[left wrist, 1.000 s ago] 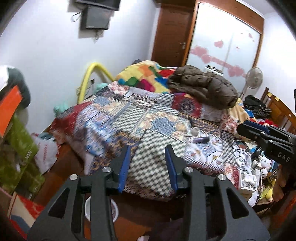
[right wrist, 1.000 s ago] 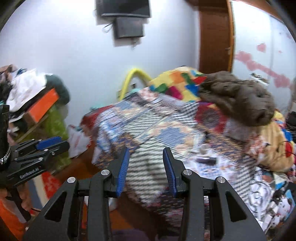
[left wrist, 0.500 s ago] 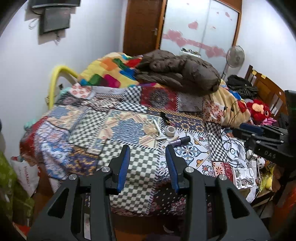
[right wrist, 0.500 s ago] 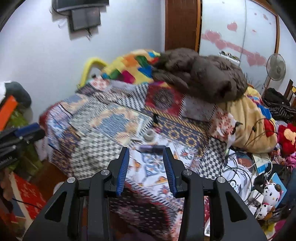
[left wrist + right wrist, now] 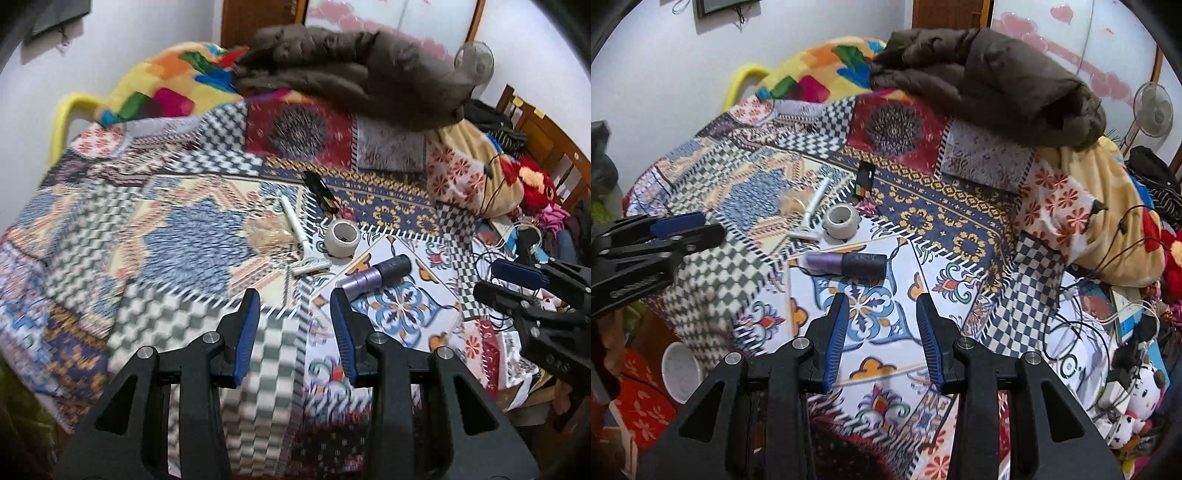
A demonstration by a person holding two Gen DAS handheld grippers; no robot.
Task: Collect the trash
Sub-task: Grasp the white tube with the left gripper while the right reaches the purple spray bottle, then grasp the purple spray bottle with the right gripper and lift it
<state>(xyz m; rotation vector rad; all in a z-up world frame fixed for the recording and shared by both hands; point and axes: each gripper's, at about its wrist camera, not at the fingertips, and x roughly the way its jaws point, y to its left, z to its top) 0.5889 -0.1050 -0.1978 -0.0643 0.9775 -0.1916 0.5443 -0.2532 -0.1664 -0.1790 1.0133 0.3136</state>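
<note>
A white plastic cup (image 5: 679, 371) stands on the floor beside the patchwork-quilted bed (image 5: 960, 236), contents unseen; on the quilt lie one purple-and-black tube (image 5: 846, 263), one tape roll (image 5: 842, 220), one white razor (image 5: 812, 210); left gripper (image 5: 293, 308) and right gripper (image 5: 881, 306) both gape, empty.

My left gripper (image 5: 293, 317) and right gripper (image 5: 881, 321) are matching matte-black frames with triangular cut-outs, silver screw heads at the knuckles, and ribbed blue pads lining the inner faces of both fingers (image 5: 836, 336).
</note>
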